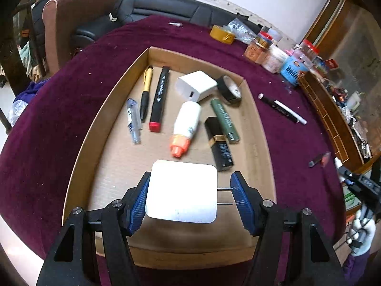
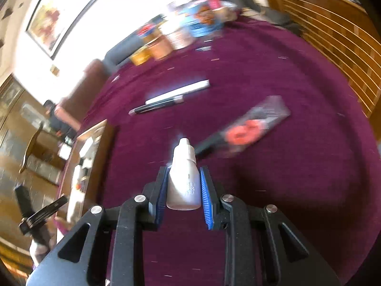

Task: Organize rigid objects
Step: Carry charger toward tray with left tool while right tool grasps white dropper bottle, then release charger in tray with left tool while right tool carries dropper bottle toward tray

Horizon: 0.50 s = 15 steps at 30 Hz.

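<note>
My left gripper (image 1: 190, 183) hangs over the near end of an open cardboard box (image 1: 104, 109), shut on a flat white square charger (image 1: 182, 190). One blue pad presses its left side and its two prongs meet the other pad. My right gripper (image 2: 183, 170) is shut on a small white dropper bottle (image 2: 183, 186), nozzle pointing away, above the purple cloth (image 2: 285, 190). Inside the box lie a yellow pen (image 1: 146, 90), a red-capped black marker (image 1: 159, 100), a clear pen (image 1: 133, 121), a white adapter (image 1: 196, 85), a black tape roll (image 1: 229, 88), an orange-capped white bottle (image 1: 187, 126), a green tube (image 1: 225, 119) and a black lipstick (image 1: 219, 147).
On the cloth right of the box lie a black-and-white pen (image 1: 283, 108) and a clear packet with orange rings (image 2: 250, 128). Jars and a yellow tape roll (image 1: 222, 34) crowd the far table edge. A wooden rail (image 1: 328, 119) runs along the right. A gloved hand (image 1: 362, 228) shows at right.
</note>
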Tool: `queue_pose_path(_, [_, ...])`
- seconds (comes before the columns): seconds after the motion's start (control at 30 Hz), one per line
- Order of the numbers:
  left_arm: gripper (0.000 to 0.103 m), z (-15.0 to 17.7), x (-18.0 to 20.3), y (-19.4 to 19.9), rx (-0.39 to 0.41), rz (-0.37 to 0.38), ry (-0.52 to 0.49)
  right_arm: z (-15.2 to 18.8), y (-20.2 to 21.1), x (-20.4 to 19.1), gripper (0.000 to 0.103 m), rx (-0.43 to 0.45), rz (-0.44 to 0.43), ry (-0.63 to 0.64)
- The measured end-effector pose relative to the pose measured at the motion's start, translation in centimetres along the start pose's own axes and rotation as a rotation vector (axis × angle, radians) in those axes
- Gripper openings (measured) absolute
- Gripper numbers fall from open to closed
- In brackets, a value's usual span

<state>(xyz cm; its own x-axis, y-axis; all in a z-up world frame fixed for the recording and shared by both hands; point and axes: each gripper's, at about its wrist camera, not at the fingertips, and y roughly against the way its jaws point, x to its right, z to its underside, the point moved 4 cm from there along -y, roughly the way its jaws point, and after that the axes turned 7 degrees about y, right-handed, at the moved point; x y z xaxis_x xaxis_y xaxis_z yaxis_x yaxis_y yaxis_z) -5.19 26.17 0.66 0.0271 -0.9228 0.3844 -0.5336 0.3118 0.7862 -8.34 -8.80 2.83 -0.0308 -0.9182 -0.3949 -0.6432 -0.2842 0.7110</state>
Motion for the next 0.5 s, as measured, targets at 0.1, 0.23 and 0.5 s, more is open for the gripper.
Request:
queue_pose_path(0.1, [0.06,-0.3,-0.1,-0.7,-0.016,-0.016,-0.008,-0.1,-1.5,-3.8,0.024,-0.028,-0.055,0.064])
queue_pose_path(0.23, [0.06,-0.7,-0.3,-1.5,-0.047,-0.031,-0.011,-0.1,-3.3,-7.8,0.024,-0.06,-0.109,0.123])
queue_pose_path(0.5, [0.06,-2.4,0.2,-3.9,-0.077,-0.065,-0.038,0.4,-6.5,-14.5,0.024,-0.124,-0.181,0.22])
